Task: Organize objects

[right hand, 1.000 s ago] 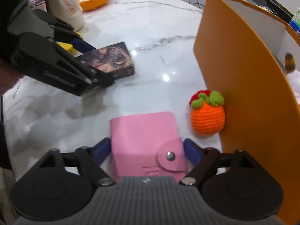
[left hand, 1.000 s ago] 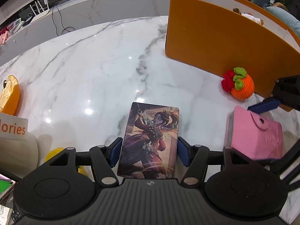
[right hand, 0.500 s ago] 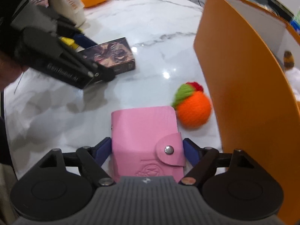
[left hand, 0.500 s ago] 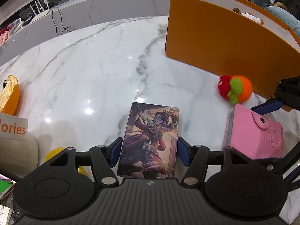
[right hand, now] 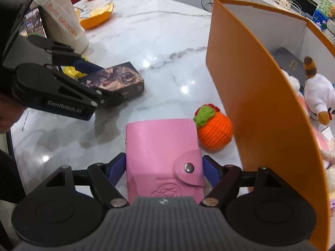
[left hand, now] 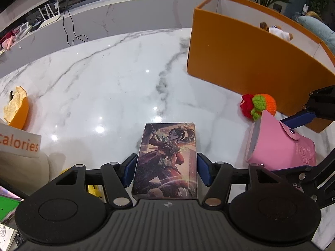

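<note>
Left wrist view: one marble table [left hand: 100, 79] carries one orange box [left hand: 247, 62], one pink wallet [left hand: 278, 146], one picture card box [left hand: 165, 161] and one crocheted orange [left hand: 259, 106]. The card box lies flat between the left gripper [left hand: 165, 171] jaws, which have just been closing and now touch its sides. The right gripper [right hand: 164, 167] jaws, also closing, grasp the wallet. Both grippers tilt steeply downward.
</note>
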Demonstrator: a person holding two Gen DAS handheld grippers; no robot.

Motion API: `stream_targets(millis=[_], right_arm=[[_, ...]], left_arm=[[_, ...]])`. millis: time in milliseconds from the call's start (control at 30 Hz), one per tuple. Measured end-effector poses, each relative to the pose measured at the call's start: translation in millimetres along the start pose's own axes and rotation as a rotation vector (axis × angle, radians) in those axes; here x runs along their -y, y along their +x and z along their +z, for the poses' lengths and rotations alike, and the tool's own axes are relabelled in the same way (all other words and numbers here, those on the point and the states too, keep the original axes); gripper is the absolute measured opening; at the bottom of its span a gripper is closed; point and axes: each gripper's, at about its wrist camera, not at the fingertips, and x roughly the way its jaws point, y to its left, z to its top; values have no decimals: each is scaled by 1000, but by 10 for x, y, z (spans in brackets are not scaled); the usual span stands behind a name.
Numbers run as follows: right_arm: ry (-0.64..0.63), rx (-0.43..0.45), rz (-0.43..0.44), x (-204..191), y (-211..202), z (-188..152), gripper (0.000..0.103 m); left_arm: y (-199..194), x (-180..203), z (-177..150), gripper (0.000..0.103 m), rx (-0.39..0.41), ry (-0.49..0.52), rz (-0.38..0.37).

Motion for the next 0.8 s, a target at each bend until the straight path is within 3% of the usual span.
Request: stream_targets(millis=[800], right_arm=[[35, 113, 12, 14, -472, 23, 78]], left_arm=[[-450, 25, 56, 69, 96, -17, 17]])
